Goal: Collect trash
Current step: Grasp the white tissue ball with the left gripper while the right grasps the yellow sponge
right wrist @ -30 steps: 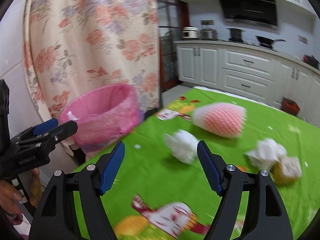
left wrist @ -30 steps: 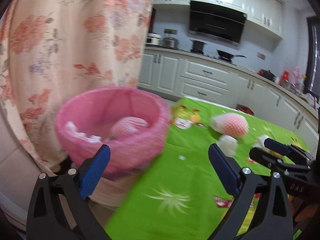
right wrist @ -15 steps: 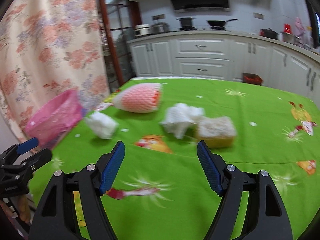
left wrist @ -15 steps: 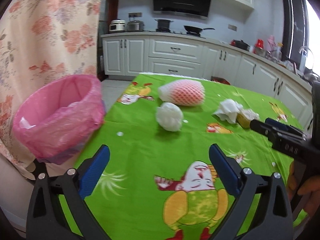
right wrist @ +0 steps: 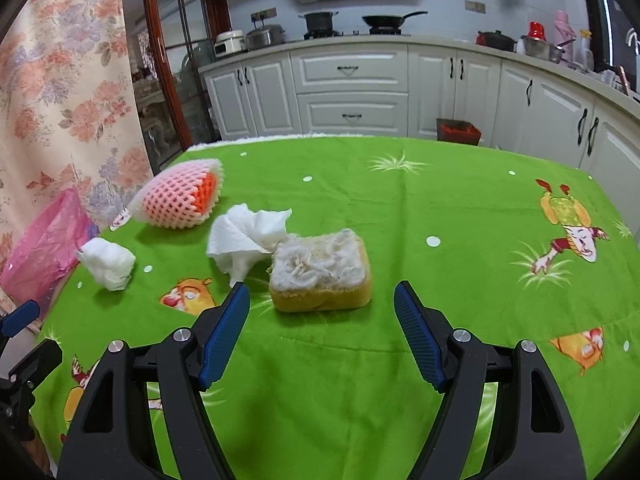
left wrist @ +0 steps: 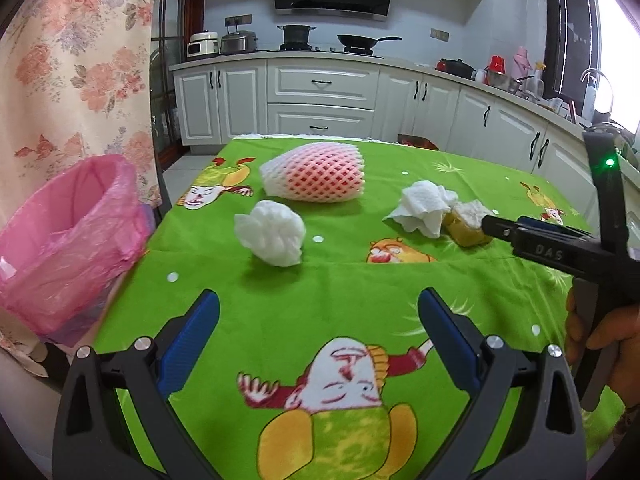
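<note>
White kitchen cupboards (right wrist: 352,92) stand far behind the counter (right wrist: 440,200), which has a bright green cloth with cartoon pictures. On the cloth lie four bits of trash: a pink foam net (left wrist: 316,178) far back, a white paper ball (left wrist: 274,232) nearer, a crumpled tissue (right wrist: 244,236) touching a yellow sponge (right wrist: 320,276). At the left edge sits a bin with a pink bag (left wrist: 64,240). The left claw (left wrist: 318,340) is wide and holds nothing. The right claw (right wrist: 322,334) is wide too, just near the sponge.
</note>
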The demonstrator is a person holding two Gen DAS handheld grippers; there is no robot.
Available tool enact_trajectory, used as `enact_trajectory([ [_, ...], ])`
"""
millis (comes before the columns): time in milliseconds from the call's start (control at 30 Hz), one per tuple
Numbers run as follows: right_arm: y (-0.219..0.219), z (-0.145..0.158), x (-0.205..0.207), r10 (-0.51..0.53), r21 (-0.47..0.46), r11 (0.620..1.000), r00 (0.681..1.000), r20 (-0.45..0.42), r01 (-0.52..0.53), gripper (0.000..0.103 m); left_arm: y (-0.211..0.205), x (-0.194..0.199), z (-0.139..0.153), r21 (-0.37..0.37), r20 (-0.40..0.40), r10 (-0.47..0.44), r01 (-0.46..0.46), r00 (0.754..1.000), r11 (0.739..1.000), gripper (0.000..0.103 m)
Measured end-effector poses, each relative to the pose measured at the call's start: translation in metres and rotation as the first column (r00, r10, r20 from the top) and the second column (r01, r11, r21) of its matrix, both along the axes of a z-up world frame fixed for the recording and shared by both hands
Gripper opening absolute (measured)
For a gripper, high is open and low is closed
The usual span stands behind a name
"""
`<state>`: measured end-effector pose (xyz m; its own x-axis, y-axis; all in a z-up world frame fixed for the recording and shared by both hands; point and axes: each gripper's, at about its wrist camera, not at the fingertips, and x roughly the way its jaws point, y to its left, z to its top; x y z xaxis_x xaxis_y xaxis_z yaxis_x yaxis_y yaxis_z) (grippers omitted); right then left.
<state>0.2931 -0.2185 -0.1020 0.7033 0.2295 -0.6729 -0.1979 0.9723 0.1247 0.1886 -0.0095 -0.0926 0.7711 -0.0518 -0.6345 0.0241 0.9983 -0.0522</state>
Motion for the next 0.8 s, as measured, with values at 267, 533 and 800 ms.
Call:
enact_trajectory([
  [267, 0.007, -0.01, 0.023, 0.004, -0.027, 1.0, 0.999, -0.049, -0.005, 0.071, -0.003, 0.01, -0.004, 0.0, -0.013, -0.006, 0.006, 1.0, 1.0, 0.096],
  [533, 0.009, -0.02, 0.04, 0.012, -0.026, 1.0, 0.994, -0.109, -0.014, 0.071, 0.011, 0.039, -0.01, -0.024, -0.028, 0.039, -0.04, 0.999, 0.999, 0.096],
  [800, 0.007, -0.017, 0.033, 0.009, -0.011, 1.0, 0.997, -0.08, -0.01, 0.058, 0.024, 0.077, -0.017, -0.057, -0.074, 0.087, -0.091, 0.993, 0.994, 0.095],
])
